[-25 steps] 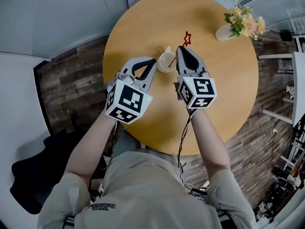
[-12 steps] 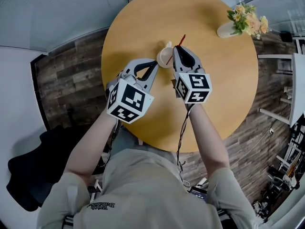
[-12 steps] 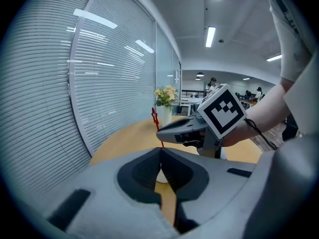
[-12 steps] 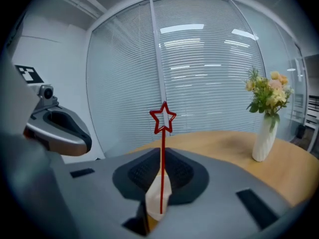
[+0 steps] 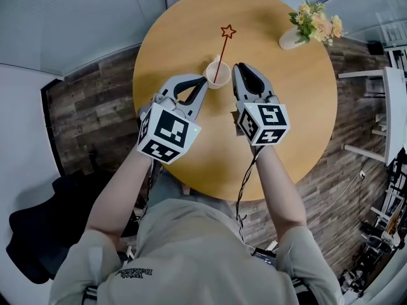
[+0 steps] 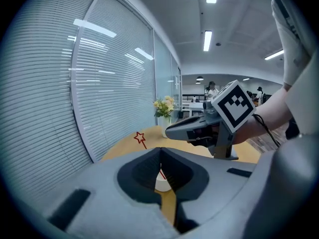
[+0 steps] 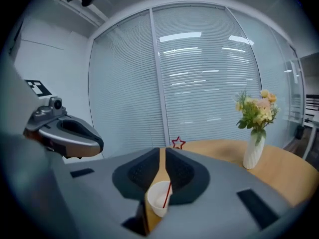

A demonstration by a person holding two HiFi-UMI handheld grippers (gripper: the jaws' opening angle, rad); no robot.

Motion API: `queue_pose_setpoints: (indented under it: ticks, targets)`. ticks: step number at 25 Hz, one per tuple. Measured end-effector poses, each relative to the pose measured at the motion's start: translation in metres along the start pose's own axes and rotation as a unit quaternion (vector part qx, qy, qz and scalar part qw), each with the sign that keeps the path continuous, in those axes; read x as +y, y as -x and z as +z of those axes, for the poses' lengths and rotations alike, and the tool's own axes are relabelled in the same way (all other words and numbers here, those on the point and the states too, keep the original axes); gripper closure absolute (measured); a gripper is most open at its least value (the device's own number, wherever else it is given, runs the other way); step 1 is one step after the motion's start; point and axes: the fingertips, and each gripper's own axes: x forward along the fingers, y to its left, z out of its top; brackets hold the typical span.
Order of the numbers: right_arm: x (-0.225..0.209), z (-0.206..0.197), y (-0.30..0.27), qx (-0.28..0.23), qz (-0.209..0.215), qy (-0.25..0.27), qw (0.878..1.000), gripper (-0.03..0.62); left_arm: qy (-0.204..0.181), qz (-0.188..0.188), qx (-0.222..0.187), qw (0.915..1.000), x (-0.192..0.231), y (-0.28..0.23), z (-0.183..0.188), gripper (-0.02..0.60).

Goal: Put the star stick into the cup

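Note:
A small white cup (image 5: 215,76) stands on the round wooden table (image 5: 286,113). The red star stick (image 5: 223,49) stands in it and leans away from me, its star (image 5: 227,30) out over the table. No gripper touches the stick. My right gripper (image 5: 238,67) sits just right of the cup, its jaws a narrow slit apart and empty. In the right gripper view the cup (image 7: 160,199) with the stick (image 7: 167,194) shows below the jaws. My left gripper (image 5: 205,81) is shut and empty, its tips by the cup's near-left side.
A white vase of flowers (image 5: 304,27) stands at the table's far right edge. Beyond the table's far edge are window blinds (image 7: 209,78). Dark wooden floor (image 5: 95,119) surrounds the table, with white furniture (image 5: 388,107) at the right.
A second ago my right gripper held the stick above the cup. The stick now stands in the cup by itself, and the right gripper has let go of it. The left gripper has barely moved.

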Motion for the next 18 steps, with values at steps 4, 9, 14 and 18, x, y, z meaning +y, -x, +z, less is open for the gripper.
queue_pose_setpoints:
  ticks: [4, 9, 14, 18]
  targets:
    - [0.004, 0.041, 0.029, -0.037, 0.005, 0.004, 0.999, 0.554, -0.013, 0.018, -0.026, 0.9994, 0.002, 0.019, 0.032, 0.56]
    - [0.009, 0.096, 0.073, -0.092, 0.012, 0.02, 0.995, 0.554, -0.031, 0.026, -0.068, 0.9969, -0.002, 0.044, 0.085, 0.56]
    - [0.038, 0.143, 0.122, -0.139, 0.041, 0.054, 0.988, 0.554, -0.057, 0.045, -0.111, 0.9911, -0.014, 0.085, 0.132, 0.56]
    - [0.058, 0.171, 0.163, -0.165, 0.063, 0.055, 0.983, 0.554, -0.081, 0.055, -0.138, 0.9855, -0.029, 0.115, 0.166, 0.56]
